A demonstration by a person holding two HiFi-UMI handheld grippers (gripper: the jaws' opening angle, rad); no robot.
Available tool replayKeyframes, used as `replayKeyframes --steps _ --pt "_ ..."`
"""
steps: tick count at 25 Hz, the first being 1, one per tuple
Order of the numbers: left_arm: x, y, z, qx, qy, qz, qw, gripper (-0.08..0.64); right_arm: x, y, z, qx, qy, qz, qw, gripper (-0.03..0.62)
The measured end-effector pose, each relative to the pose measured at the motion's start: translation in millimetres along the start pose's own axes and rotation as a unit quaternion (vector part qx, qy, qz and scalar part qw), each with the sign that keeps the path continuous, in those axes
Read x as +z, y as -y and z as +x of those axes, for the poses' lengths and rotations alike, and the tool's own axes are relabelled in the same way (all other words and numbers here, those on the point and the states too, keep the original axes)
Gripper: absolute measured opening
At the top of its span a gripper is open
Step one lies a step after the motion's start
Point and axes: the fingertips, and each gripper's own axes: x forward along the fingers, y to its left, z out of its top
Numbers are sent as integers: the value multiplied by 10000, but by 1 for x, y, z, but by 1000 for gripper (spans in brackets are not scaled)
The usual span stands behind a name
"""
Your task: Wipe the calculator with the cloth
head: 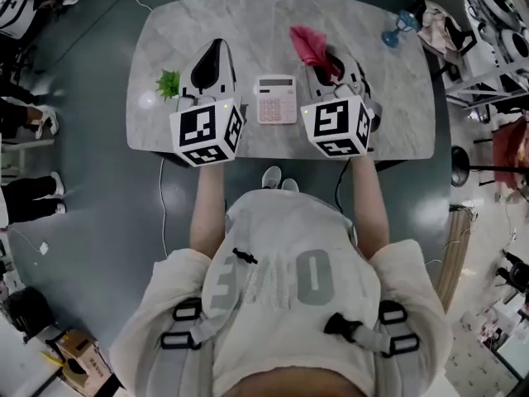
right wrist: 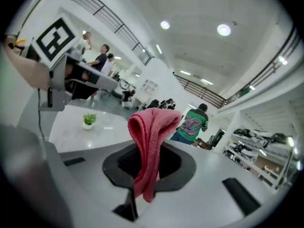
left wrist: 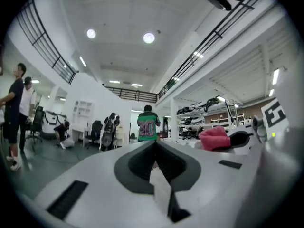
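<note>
The right gripper [head: 329, 63] is pinching the pink cloth [head: 310, 46] in closed jaws, ready for wiping, while the calculator [head: 275, 99] is lying untouched on the table [head: 397, 106] at its nine o'clock and the left gripper [head: 218, 48] is hovering shut and empty beyond it.

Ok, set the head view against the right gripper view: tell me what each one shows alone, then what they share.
Head view only: the calculator, lying flat near the front edge of the marble table, untouched.
Right gripper view only: the room beyond, with a person in a green jersey, ceiling lights and a balcony railing.
Both: the red cloth pinched in the right gripper and held off the table, the small potted plant, and the table top itself.
</note>
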Motion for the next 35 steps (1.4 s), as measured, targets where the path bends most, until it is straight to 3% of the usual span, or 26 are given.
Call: replayKeyframes --steps 3,7,11,16,26,35 --pt "19 20 -19 -21 262 407 9988 20 3 29 -35 -499 387 727 9954 55" --pt "33 41 -36 -110 462 663 9967 20 -1 48 -72 -862 837 1668 9786 55" --pt "41 53 -42 -169 582 862 9944 20 -10 46 -97 -948 1085 2229 9641 55" --pt "40 54 -41 -197 524 880 9945 20 -21 31 -108 -773 1267 2853 9469 55" --pt "30 47 -45 -225 467 678 9963 20 -15 28 -110 -702 1416 2971 9417 55" --pt "25 40 -42 -274 462 574 9969 20 -11 30 -107 -748 1378 2877 9448 55"
